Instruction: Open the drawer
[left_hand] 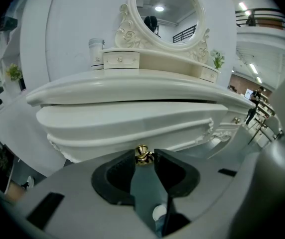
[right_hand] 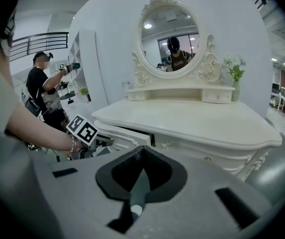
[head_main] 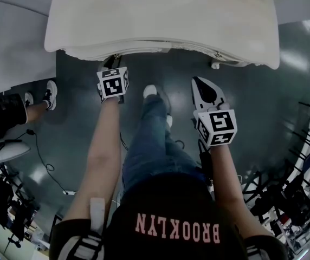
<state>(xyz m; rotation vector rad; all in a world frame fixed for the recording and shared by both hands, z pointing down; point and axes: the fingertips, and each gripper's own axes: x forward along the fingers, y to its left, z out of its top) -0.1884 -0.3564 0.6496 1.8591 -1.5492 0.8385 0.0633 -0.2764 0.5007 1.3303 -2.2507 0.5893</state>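
Observation:
A white vanity table (head_main: 160, 15) has a drawer (left_hand: 132, 121) under its top, with a small gold knob (left_hand: 142, 154). My left gripper (left_hand: 143, 156) has its two tips closed on that knob from both sides. In the head view the left gripper (head_main: 111, 65) reaches up to the table's front edge. From the right gripper view the drawer (right_hand: 128, 136) stands slightly out of the table, with the left gripper (right_hand: 93, 142) at its front. My right gripper (head_main: 197, 81) hangs over the floor short of the table, its jaws (right_hand: 141, 150) shut with nothing between them.
An oval mirror (right_hand: 170, 31) and small top drawers (left_hand: 121, 59) stand at the back of the table. A second knob (head_main: 218, 54) sits further right. One person stands at the left (head_main: 33, 104). Cables (head_main: 44, 161) lie on the dark floor; racks (head_main: 301, 188) crowd the right.

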